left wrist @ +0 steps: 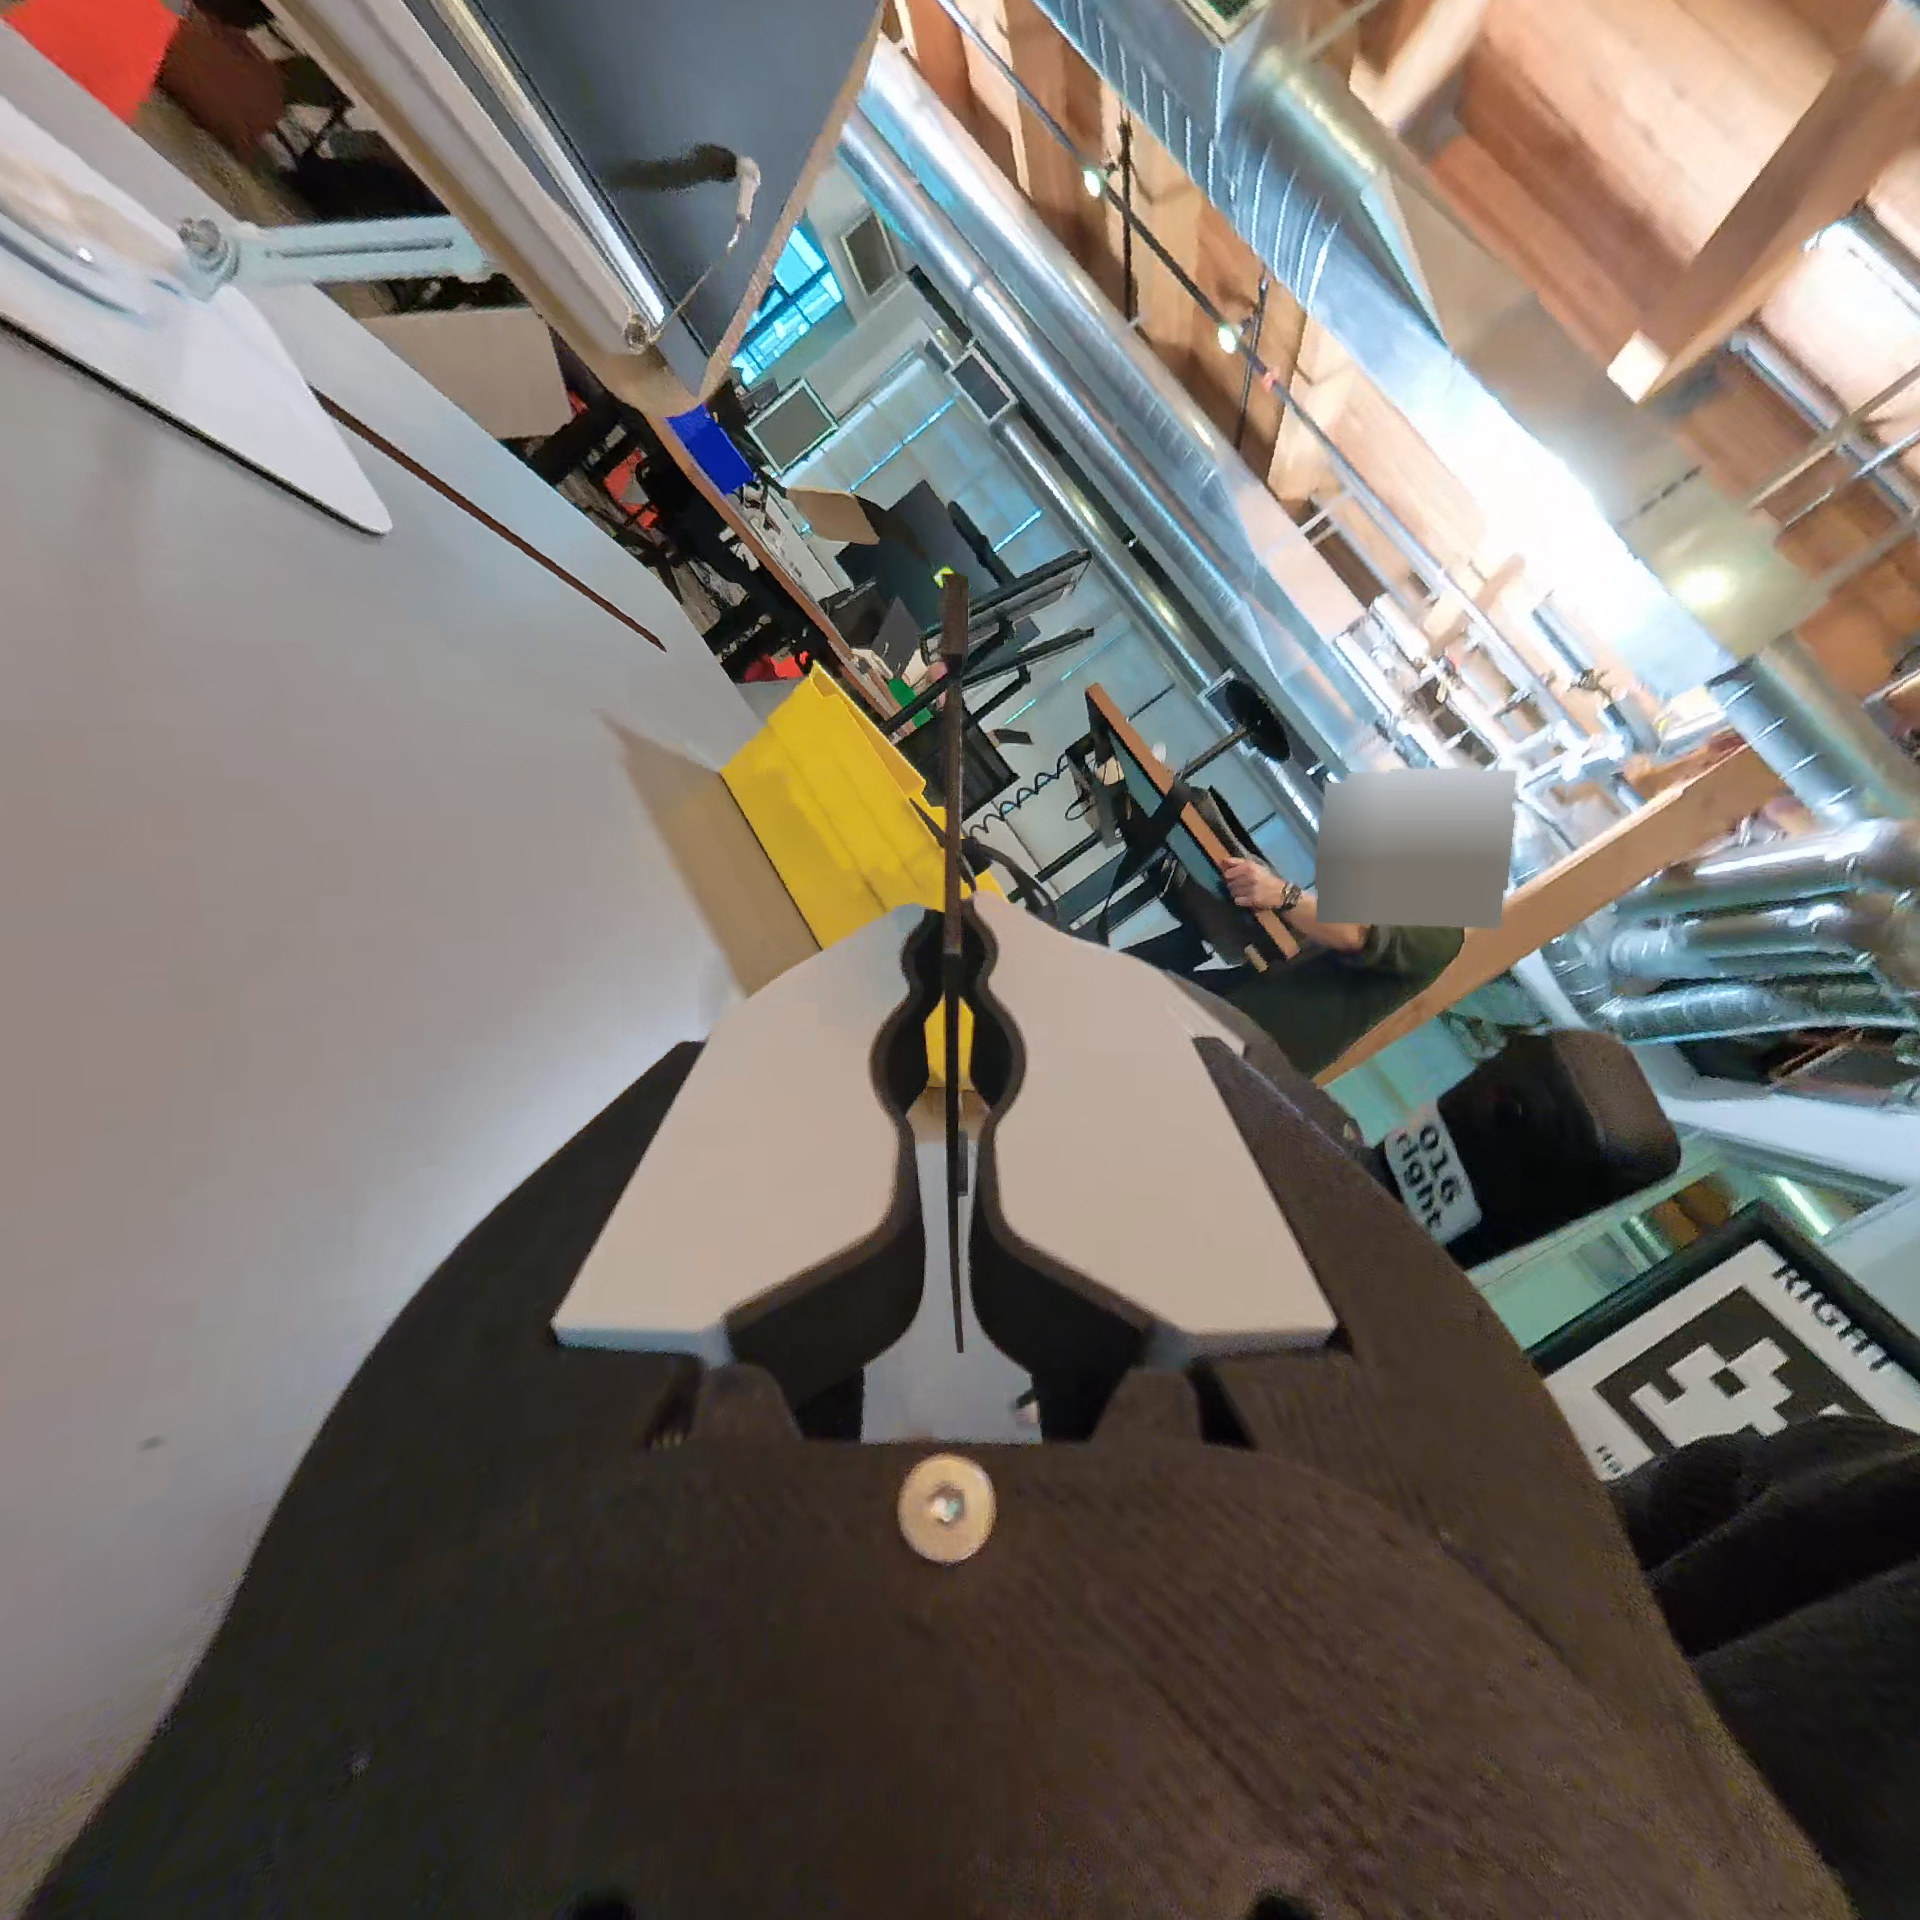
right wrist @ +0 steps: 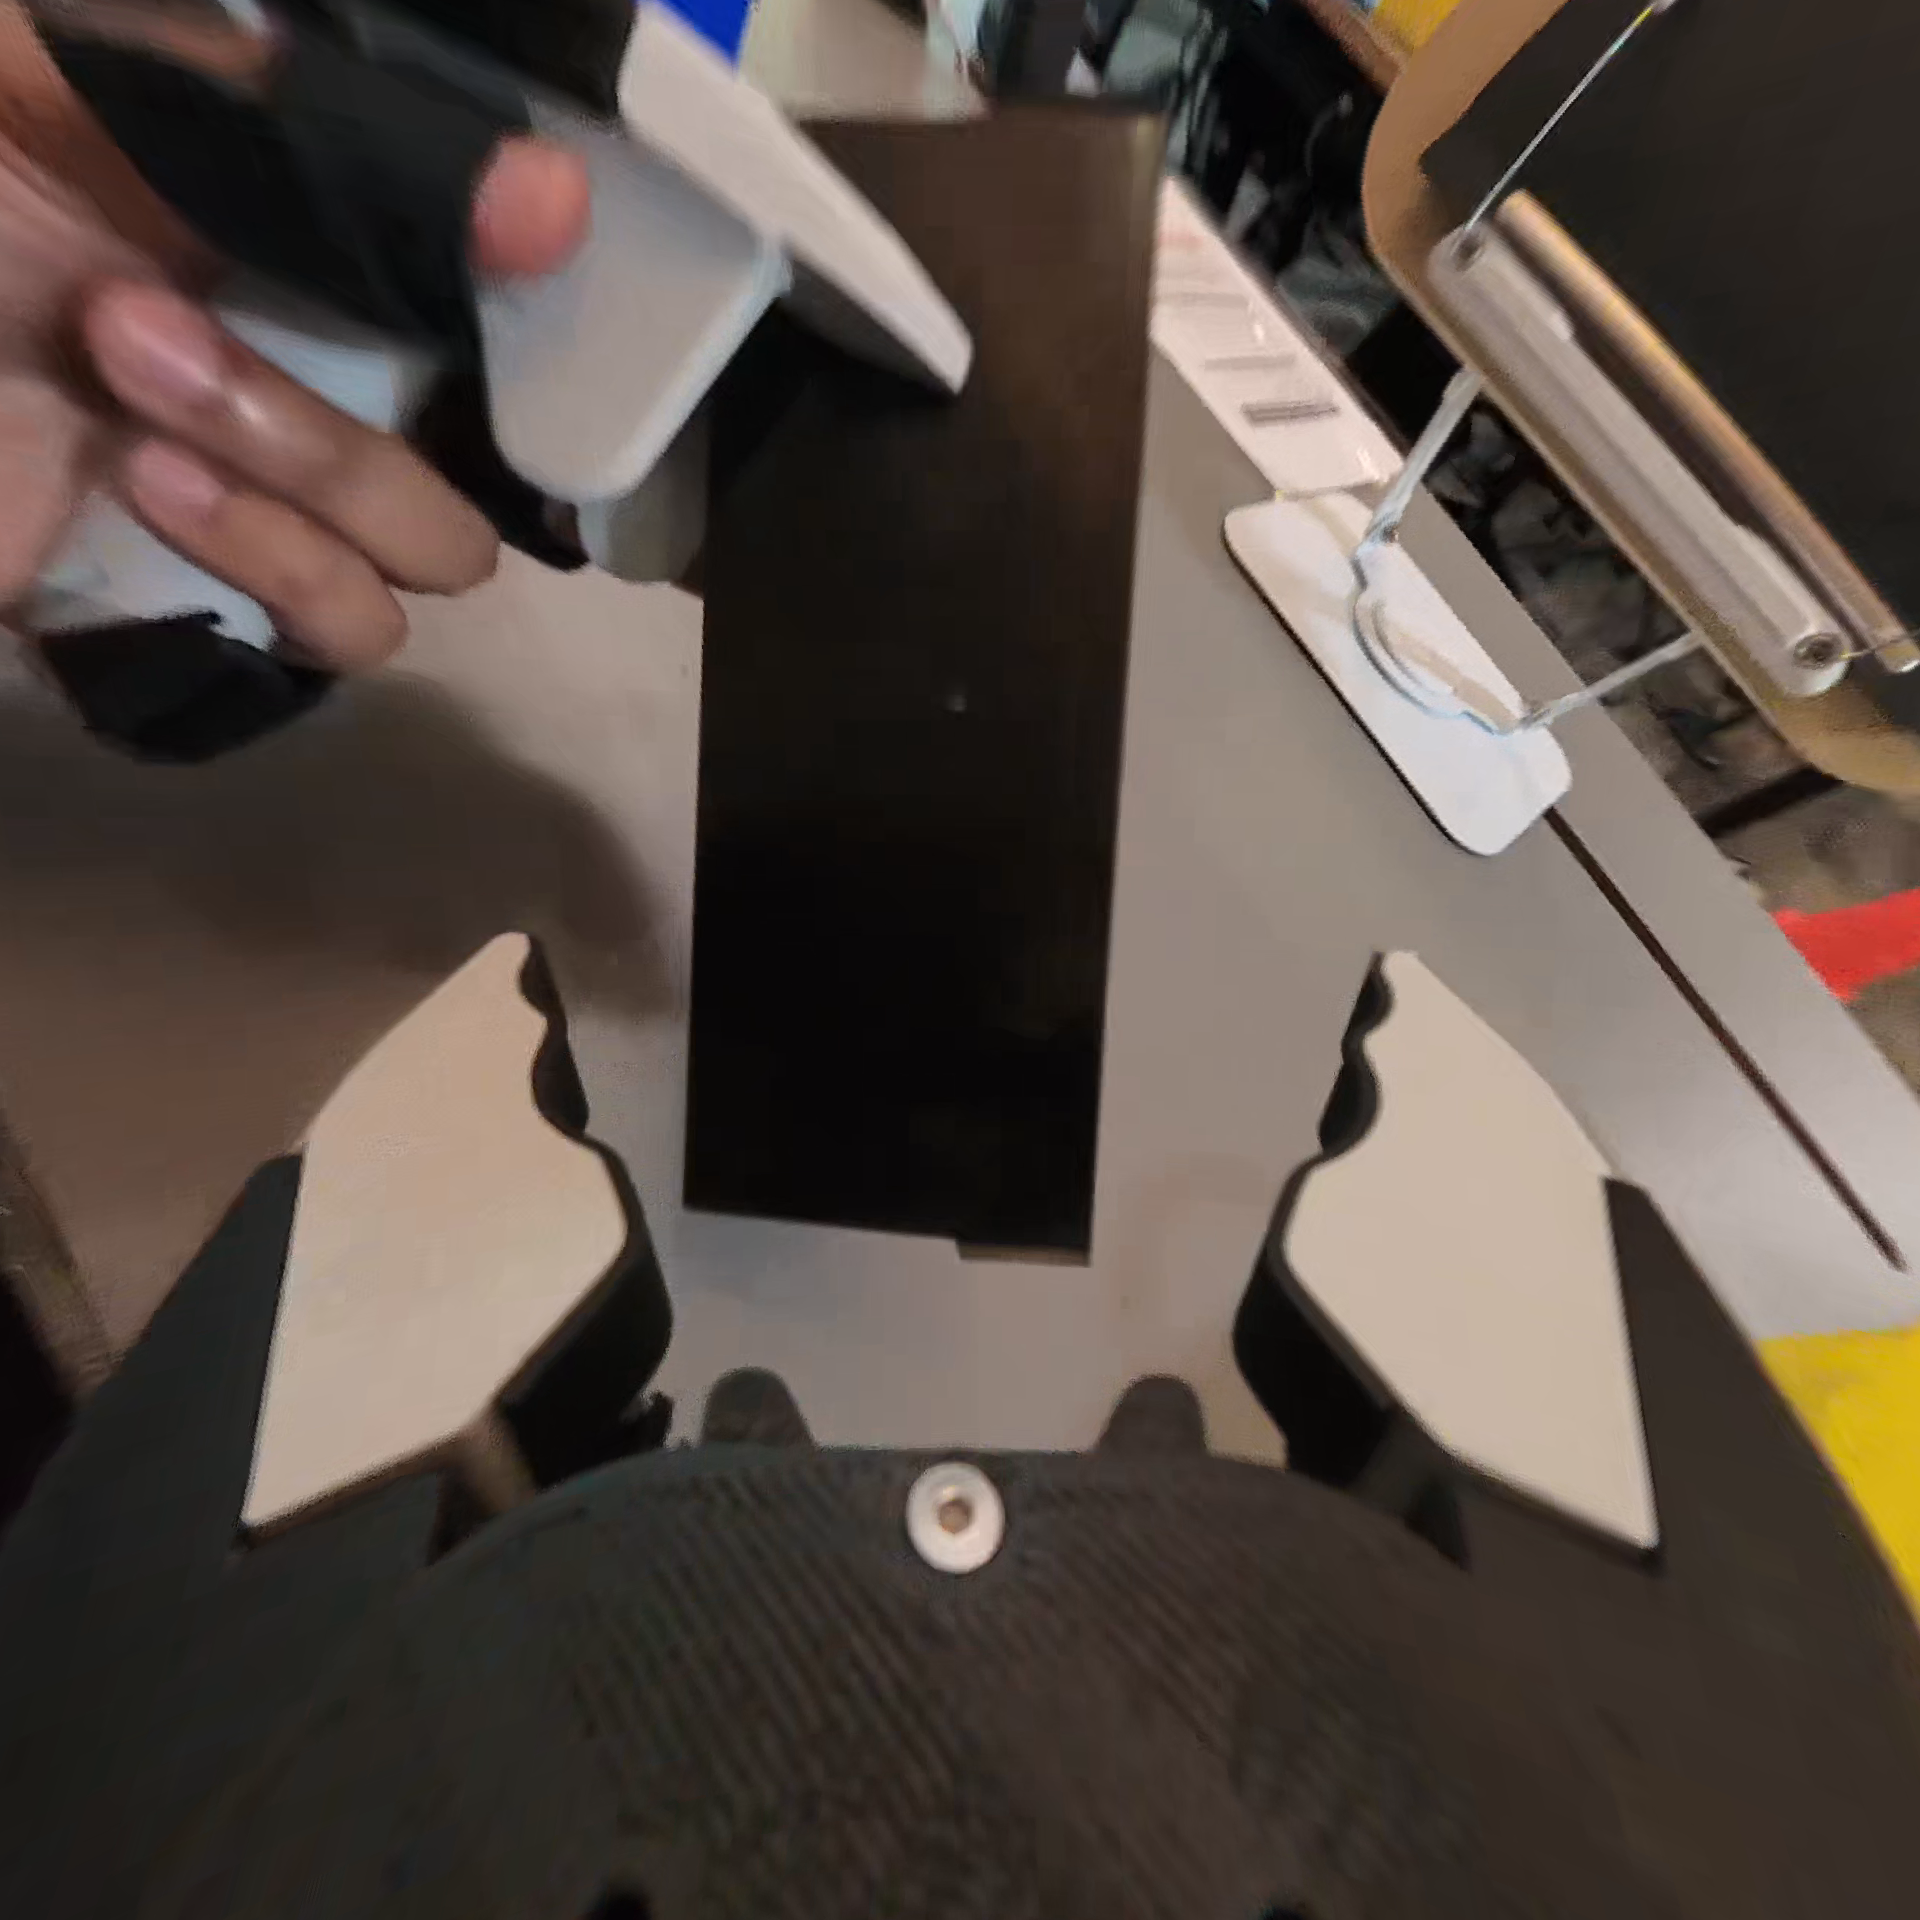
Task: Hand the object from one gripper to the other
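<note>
The object is a thin black rectangular plate (right wrist: pixel 914 727). In the left wrist view it shows edge-on as a dark sliver (left wrist: pixel 954 779). My left gripper (left wrist: pixel 951 920) is shut on it, held above the grey table. In the right wrist view the left gripper's white fingers (right wrist: pixel 831 270) pinch the plate's far end, with a person's hand (right wrist: pixel 208 416) behind them. My right gripper (right wrist: pixel 954 954) is open. The plate's near end hangs between its two fingers, touching neither. The right gripper's body (left wrist: pixel 1558 1132) shows at the lower right of the left wrist view.
The grey table (right wrist: pixel 1247 987) lies below. A white base plate with a metal clamp (right wrist: pixel 1403 665) sits near its right edge, under a dark framed panel (right wrist: pixel 1714 208). A yellow bin (left wrist: pixel 831 800) stands past the table edge. A seated person (left wrist: pixel 1351 966) is far off.
</note>
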Tool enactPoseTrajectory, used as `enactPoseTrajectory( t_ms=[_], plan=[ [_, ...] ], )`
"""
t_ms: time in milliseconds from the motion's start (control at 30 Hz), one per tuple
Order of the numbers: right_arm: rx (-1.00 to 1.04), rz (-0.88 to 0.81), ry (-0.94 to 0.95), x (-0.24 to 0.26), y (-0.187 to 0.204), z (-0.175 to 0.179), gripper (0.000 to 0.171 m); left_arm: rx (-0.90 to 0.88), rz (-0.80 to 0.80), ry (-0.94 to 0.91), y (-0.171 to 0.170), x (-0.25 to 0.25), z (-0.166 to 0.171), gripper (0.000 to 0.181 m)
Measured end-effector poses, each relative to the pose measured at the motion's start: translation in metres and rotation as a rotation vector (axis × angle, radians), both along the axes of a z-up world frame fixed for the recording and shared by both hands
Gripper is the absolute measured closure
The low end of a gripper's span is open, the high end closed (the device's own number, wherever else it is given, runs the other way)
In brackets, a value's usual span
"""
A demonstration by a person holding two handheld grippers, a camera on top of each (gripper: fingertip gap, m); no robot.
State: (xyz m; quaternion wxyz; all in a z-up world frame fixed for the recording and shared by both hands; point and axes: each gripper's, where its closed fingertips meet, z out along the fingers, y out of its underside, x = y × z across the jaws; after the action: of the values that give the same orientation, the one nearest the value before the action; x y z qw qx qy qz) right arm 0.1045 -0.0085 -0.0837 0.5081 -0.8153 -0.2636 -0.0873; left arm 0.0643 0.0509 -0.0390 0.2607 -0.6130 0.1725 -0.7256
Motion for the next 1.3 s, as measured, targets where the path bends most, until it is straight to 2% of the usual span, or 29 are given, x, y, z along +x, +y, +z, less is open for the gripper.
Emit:
enactPoseTrajectory(
  t_ms=[100, 133, 167, 200, 433, 467, 600, 700, 867, 1033, 1167, 1300],
  plan=[
    [-0.077, -0.036, -0.061, 0.003, 0.001, -0.02, 0.033, -0.015, -0.025, -0.018, -0.013, 0.003, 0.004, 0.179],
    [-0.117, -0.05, -0.038, 0.005, -0.001, -0.026, 0.043, -0.017, -0.033, -0.027, -0.017, 0.003, 0.006, 0.179],
    [-0.156, -0.049, 0.001, 0.005, -0.004, -0.03, 0.063, -0.018, -0.045, -0.03, -0.02, 0.004, 0.007, 0.18],
    [-0.173, -0.038, 0.037, 0.004, -0.006, -0.031, 0.066, -0.015, -0.051, -0.033, -0.023, 0.005, 0.008, 0.179],
    [-0.162, -0.042, -0.049, 0.011, -0.007, -0.024, 0.067, 0.049, -0.067, -0.045, -0.029, 0.003, 0.015, 0.18],
    [-0.151, -0.044, -0.058, 0.013, -0.007, -0.021, 0.067, 0.059, -0.073, -0.054, -0.03, 0.003, 0.017, 0.174],
    [-0.1, -0.061, -0.036, 0.023, -0.007, -0.005, 0.067, 0.084, -0.077, -0.047, -0.033, 0.006, 0.02, 0.123],
    [-0.051, -0.098, 0.015, 0.042, -0.008, 0.014, 0.067, 0.095, -0.086, -0.042, -0.036, 0.008, 0.019, 0.112],
    [0.046, -0.245, 0.023, 0.108, -0.019, 0.054, 0.067, 0.045, -0.135, -0.041, -0.04, 0.012, 0.011, 0.111],
    [0.106, -0.509, 0.01, 0.219, -0.053, 0.084, 0.068, 0.001, -0.188, -0.047, -0.045, 0.016, 0.005, 0.116],
    [0.089, -0.719, 0.136, 0.305, -0.091, 0.078, 0.068, 0.032, -0.221, -0.033, -0.054, 0.02, 0.002, 0.116],
    [0.02, -0.862, 0.278, 0.356, -0.118, 0.054, 0.068, 0.028, -0.24, -0.022, -0.058, 0.023, -0.003, 0.117]
  ],
)
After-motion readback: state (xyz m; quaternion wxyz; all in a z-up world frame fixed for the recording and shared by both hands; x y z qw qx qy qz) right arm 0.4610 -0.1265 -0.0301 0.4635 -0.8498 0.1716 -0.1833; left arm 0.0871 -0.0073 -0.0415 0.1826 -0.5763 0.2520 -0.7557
